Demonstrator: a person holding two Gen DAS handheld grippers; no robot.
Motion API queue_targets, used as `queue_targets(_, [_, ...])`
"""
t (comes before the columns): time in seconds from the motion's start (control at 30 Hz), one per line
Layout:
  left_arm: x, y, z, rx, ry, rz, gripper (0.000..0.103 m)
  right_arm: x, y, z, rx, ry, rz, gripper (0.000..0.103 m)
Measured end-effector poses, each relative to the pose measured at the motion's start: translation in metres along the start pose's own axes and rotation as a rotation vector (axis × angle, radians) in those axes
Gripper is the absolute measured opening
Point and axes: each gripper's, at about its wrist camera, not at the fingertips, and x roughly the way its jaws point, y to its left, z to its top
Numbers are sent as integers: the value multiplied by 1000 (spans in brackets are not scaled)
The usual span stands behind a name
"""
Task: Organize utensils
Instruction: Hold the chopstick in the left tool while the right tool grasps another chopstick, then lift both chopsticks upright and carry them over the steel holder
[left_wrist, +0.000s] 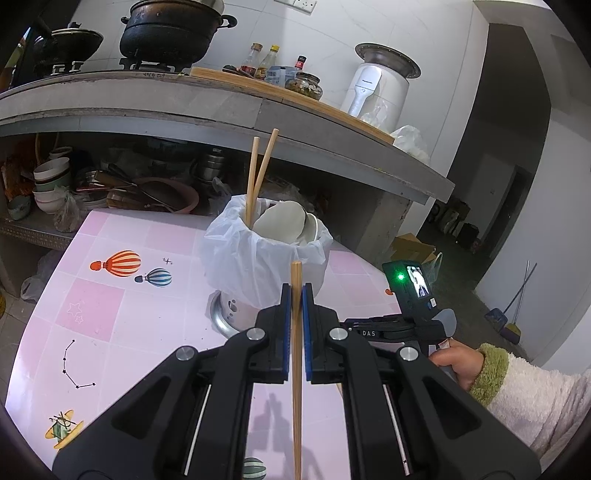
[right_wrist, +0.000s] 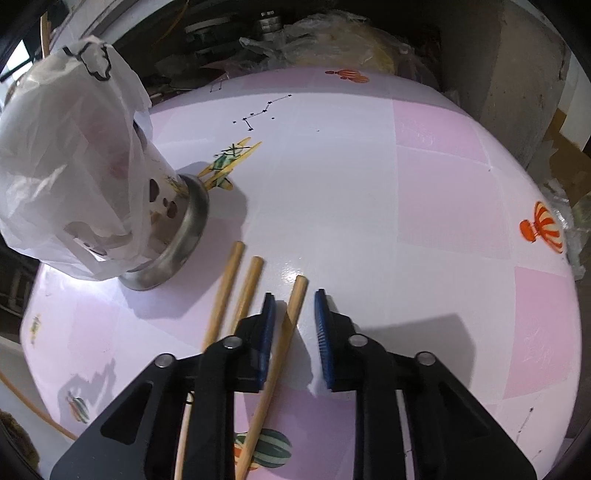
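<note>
our left claw (left_wrist: 296, 291) holds one chopstick (left_wrist: 296, 369) ready for the holder (left_wrist: 266, 258), while our wide right claw (right_wrist: 294, 301) must close on the next chopstick (right_wrist: 284, 332).

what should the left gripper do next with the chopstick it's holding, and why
Probably carry it forward and up over the bag-lined holder, then lower it in. The left gripper is shut on one chopstick, held upright just short of the holder, where two chopsticks already stand beside white spoons. The right gripper is open around another chopstick on the table.
</note>
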Motion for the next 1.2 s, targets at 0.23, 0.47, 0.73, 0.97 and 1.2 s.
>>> queue_targets(0.23, [0,0,0,-3,2,0,5,-1,-1,-2,-7,4,-36,7])
queue_targets(0.47, [1,-1,0,5,3,1,5,-33,-9,-4,50,-71,27,7])
queue_targets(0.73, [1,-5,-2,14,1,0,5,-112,-16,-8,70,-243,88,7])
queue_targets(0.97, [-3,-10,-2,25,-3,-3,5,-174,-17,-23,72,-379,111,7])
queue_targets(1.2, [-9,-12,0,30,-17,-1,5,-201,-14,-42,72,-443,89,7])
